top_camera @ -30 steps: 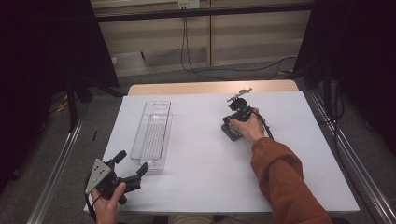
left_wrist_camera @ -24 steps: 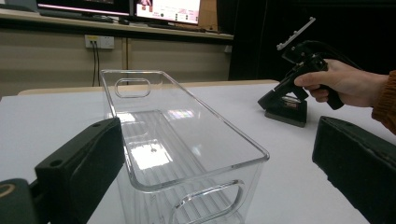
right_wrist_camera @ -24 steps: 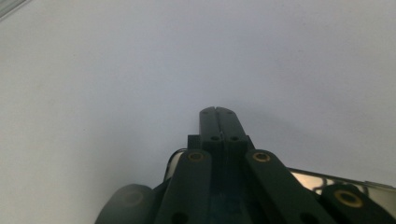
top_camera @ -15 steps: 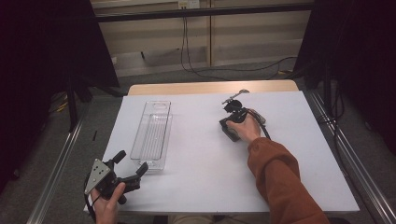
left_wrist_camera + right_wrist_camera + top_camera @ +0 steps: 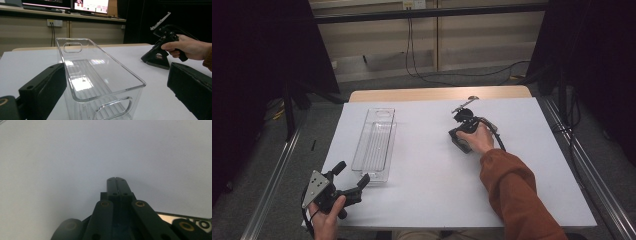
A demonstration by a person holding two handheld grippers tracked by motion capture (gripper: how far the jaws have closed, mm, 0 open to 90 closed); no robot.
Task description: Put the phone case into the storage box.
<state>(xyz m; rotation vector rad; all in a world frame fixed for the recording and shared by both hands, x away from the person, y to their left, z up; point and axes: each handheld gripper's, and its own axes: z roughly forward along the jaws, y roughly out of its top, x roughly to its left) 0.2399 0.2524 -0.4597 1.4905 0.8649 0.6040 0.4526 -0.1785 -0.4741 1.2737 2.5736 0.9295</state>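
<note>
**Both grippers at rest on the table; clear bin untouched**

We find a white table (image 5: 522,165) with a clear plastic bin (image 5: 374,143) lying lengthwise on its left half. The bin is long and narrow, upright, open at the top, with a slot handle cut into each short end. We see nothing inside it.

The left gripper (image 5: 350,176) is held in the person's left hand (image 5: 326,220) at the near left corner of the table. Its jaws are spread wide. In the high view the far jaw tip sits just beside the near end of the bin. In the left gripper view the bin (image 5: 100,77) stands in the gap between the two black jaws, with its near end wall closest to the camera. The jaw at that view's left lies close alongside the bin's wall; we cannot tell whether it touches. The other jaw stands well apart from it. We observe no pinch on the bin.

The right gripper (image 5: 458,141) is held in the person's right hand (image 5: 477,140) on the right half of the table, well apart from the bin. It points down at the table surface. In the right gripper view its jaws are pressed together with nothing between them, against bare white tabletop (image 5: 75,157).
</note>
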